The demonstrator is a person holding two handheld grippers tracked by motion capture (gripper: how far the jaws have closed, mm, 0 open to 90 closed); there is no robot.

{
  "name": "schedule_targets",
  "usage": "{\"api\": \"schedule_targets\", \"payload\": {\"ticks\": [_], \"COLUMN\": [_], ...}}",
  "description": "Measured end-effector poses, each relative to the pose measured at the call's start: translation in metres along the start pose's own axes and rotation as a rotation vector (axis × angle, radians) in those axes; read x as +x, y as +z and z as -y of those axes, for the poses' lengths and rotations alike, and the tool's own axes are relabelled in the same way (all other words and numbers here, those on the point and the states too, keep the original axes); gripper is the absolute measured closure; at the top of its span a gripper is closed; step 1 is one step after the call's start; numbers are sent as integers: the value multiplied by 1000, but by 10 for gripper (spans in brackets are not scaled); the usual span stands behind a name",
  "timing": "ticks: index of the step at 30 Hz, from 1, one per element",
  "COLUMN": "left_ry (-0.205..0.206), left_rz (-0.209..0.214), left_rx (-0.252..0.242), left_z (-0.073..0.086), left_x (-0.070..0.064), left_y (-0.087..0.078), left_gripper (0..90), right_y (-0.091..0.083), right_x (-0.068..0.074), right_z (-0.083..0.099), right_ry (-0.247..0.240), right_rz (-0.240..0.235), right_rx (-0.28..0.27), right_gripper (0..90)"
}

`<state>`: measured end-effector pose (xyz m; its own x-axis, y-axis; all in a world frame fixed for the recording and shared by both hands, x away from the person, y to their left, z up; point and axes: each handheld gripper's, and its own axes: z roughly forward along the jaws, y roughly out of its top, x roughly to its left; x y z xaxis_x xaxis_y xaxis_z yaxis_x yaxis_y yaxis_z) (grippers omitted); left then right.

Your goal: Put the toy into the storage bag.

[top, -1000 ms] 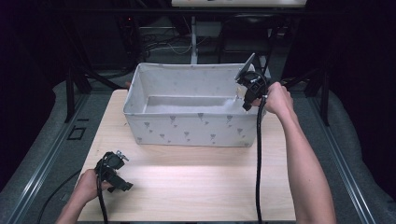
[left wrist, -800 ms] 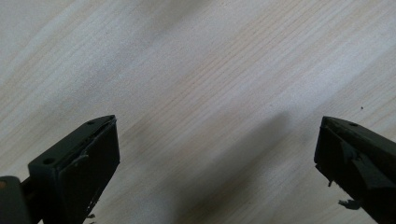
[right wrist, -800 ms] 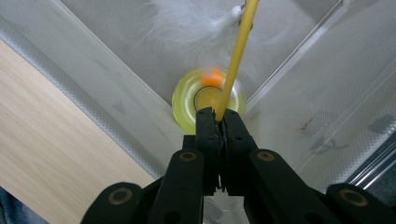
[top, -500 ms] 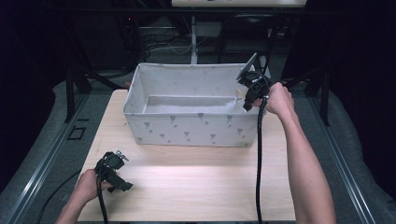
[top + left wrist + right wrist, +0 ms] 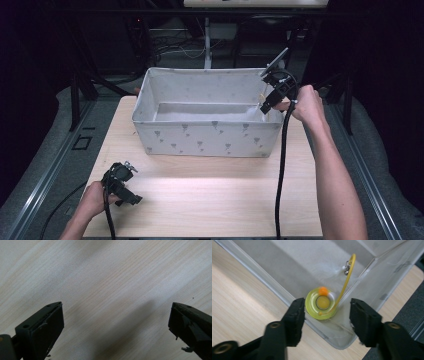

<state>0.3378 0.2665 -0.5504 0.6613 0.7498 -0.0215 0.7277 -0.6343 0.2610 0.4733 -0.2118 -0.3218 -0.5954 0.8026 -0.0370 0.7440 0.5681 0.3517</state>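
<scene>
From the high view, my right gripper (image 5: 272, 100) hangs over the far right corner of the fabric bin (image 5: 210, 137), which sits toward the back of the wooden table (image 5: 210, 200). My left gripper (image 5: 120, 182) rests low near the front left of the table, well apart from the bin. The bin's inside corner is hidden from this view by its right wall and my gripper.

In the left gripper view, my jaws stand wide apart with nothing between them, just pale wood grain below.

In the right gripper view, my jaws are spread and unloaded, looking down into the bin's corner. There lies a yellow ring toy (image 5: 320, 303) with a small orange ball (image 5: 323, 291) sitting on its ring, and a thin yellow arch (image 5: 345, 280) rising from it with a little bell (image 5: 347, 268) hanging near its top. The ring sits between my jaws in the picture, though lower down, and I cannot tell how close they are to it.

I judge it to be light, hard, smooth plastic (likely a cat toy), so it may slip. The arch looks springy and thin; I would rather close across the ring's outer rim, gently, since the soft bin wall crowds one side and could get pinched.
</scene>
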Motion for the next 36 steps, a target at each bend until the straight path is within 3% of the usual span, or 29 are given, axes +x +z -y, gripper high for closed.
{"api": "schedule_targets", "payload": {"ticks": [10,20,28,36], "left_ry": [0,6,7,7], "left_rz": [1,-2,-5,-5], "left_rx": [3,3,6,7], "left_z": [0,-1,-1,0], "left_x": [-1,-1,-1,-1], "left_y": [0,0,1,1], "left_gripper": [2,2,2,2], "right_y": [-25,-33,-25,3], "right_x": [22,51,70,89], "right_z": [13,28,41,70], "right_ry": [-37,-99,-139,-165], "right_rz": [-13,-33,-49,-69], "right_rx": [-83,-120,-140,-131], "right_gripper": [168,99,64,61]}}
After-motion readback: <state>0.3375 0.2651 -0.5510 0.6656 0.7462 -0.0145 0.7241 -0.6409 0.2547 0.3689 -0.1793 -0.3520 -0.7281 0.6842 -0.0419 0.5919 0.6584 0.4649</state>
